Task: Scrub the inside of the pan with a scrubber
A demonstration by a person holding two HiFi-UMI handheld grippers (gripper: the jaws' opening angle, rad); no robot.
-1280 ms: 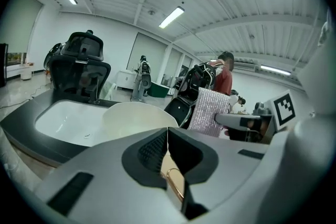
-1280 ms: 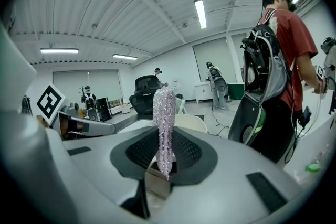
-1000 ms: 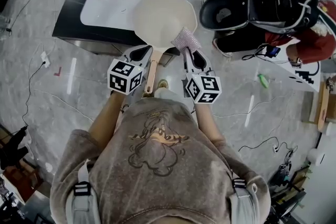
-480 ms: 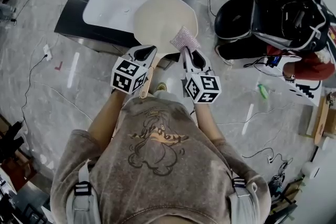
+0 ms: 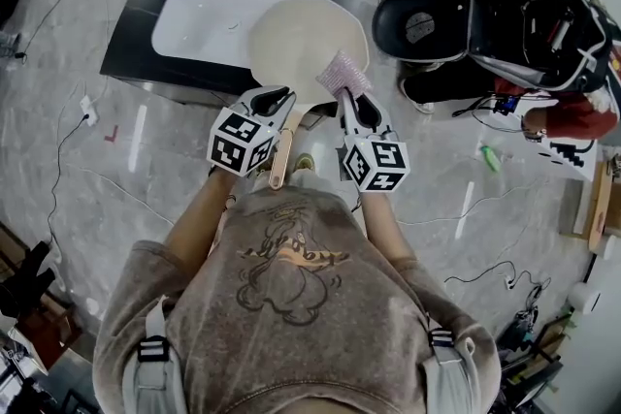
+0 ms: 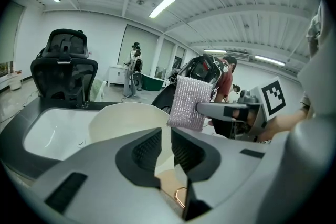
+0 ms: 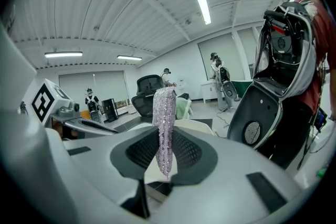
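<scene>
A cream pan (image 5: 309,42) is held up over the near right edge of a black table (image 5: 131,24). Its tan handle (image 5: 281,150) runs back toward me, and my left gripper (image 5: 275,100) is shut on it. In the left gripper view the handle (image 6: 167,178) passes between the dark pads (image 6: 147,150), with the pan bowl (image 6: 123,118) beyond. My right gripper (image 5: 351,100) is shut on a silvery pink scrubber (image 5: 342,71), which stands at the pan's near right rim. The scrubber (image 7: 165,113) stands upright between that gripper's pads (image 7: 186,149). From the left, the scrubber (image 6: 190,102) hangs beside the pan.
A white tray (image 5: 218,15) lies on the black table, partly under the pan. An open black case (image 5: 485,15) sits on the floor to the right, with a person in red (image 5: 572,107) beside it. Cables trail over the marble floor (image 5: 126,170). An office chair (image 6: 64,68) stands behind the table.
Both grippers, with the pan and the scrubber, have drifted a little across the view. Both grips look the same, and the scrubber stays at the pan's near right rim.
</scene>
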